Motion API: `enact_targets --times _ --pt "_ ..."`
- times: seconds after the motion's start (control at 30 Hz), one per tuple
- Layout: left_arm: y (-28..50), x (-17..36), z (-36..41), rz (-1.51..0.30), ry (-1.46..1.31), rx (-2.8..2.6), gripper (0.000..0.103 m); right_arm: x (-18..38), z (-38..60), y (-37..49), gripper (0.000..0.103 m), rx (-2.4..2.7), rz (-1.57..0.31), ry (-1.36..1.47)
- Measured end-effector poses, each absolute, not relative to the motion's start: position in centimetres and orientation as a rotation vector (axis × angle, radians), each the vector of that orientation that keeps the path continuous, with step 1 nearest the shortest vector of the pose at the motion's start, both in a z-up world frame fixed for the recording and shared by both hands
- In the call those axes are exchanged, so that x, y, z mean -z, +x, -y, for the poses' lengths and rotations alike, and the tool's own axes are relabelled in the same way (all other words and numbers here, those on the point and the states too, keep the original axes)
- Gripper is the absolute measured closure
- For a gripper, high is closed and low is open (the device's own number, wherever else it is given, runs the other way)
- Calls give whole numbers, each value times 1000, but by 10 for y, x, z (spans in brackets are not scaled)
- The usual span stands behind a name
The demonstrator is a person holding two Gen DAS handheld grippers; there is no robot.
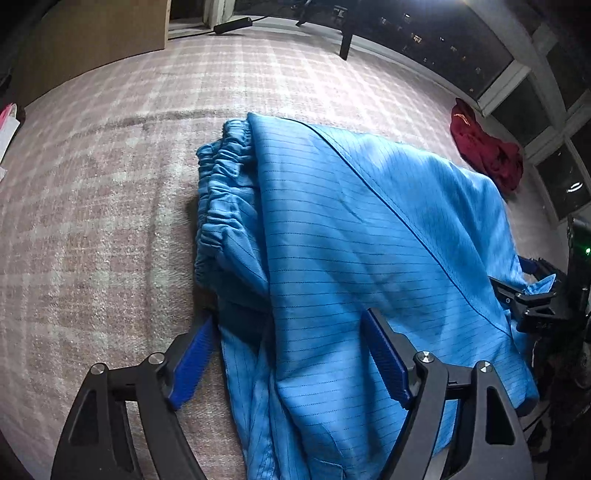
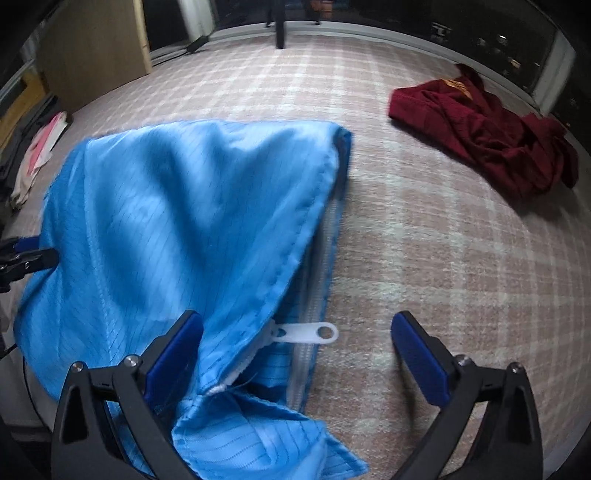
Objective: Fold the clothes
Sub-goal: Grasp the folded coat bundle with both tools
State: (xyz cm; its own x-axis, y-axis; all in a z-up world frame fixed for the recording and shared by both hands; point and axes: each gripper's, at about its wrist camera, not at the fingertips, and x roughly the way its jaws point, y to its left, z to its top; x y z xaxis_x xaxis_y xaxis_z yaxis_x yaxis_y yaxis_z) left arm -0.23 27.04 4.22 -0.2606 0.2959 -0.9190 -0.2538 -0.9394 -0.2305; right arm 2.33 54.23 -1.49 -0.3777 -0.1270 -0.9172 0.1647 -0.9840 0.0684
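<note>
A blue pin-striped garment [image 1: 354, 236] with an elastic cuff [image 1: 225, 177] lies partly folded on the pink checked carpet. My left gripper [image 1: 291, 354] is open, its fingers straddling the garment's near left edge. In the right wrist view the same garment [image 2: 177, 229] shows its zipper and a white zipper pull [image 2: 306, 334]. My right gripper [image 2: 295, 354] is open over the zipper edge; its left finger [image 2: 177, 350] rests against the cloth, its right finger [image 2: 417, 354] is over bare carpet. The right gripper also shows at the left wrist view's right edge [image 1: 532, 299].
A dark red garment [image 2: 480, 133] lies crumpled on the carpet at the far right, also in the left wrist view [image 1: 487, 151]. Pink and white items [image 2: 40, 155] lie at the left edge. A wooden cabinet [image 2: 92, 51] and a dark furniture leg [image 2: 279, 26] stand at the back.
</note>
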Motion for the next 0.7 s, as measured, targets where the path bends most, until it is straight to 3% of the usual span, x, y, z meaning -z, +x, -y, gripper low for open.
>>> enact_targets --times 0.03,0.1,0.17,0.27,0.33,0.37,0.4,0.6,0.7 --pt "-2 -42 -272 48 -1651 -2250 33 13 -540 24 7 2466 -52 1622" --pt "-1 -43 -275 50 -1649 -2239 51 10 -536 26 25 2457 -55 1584" --pt "0 -43 -279 58 -1646 -2224 58 6 -532 28 40 2434 -58 1547" --pt "1 -42 -283 51 -1634 -2223 60 6 -538 29 40 2398 28 1507" --pt "2 -41 -280 126 -1620 -2198 74 6 -543 29 47 2374 100 1481" --pt "2 -40 -278 166 -1612 -2184 75 6 -546 29 71 2361 136 1468" --pt "2 -40 -276 183 -1606 -2180 80 6 -548 29 77 2350 172 1456" --pt "-3 -43 -263 372 -1580 -2140 96 10 -559 32 91 2296 397 1399" --pt "-5 -56 -258 439 -1538 -2133 97 1 -565 35 93 2281 507 1322"
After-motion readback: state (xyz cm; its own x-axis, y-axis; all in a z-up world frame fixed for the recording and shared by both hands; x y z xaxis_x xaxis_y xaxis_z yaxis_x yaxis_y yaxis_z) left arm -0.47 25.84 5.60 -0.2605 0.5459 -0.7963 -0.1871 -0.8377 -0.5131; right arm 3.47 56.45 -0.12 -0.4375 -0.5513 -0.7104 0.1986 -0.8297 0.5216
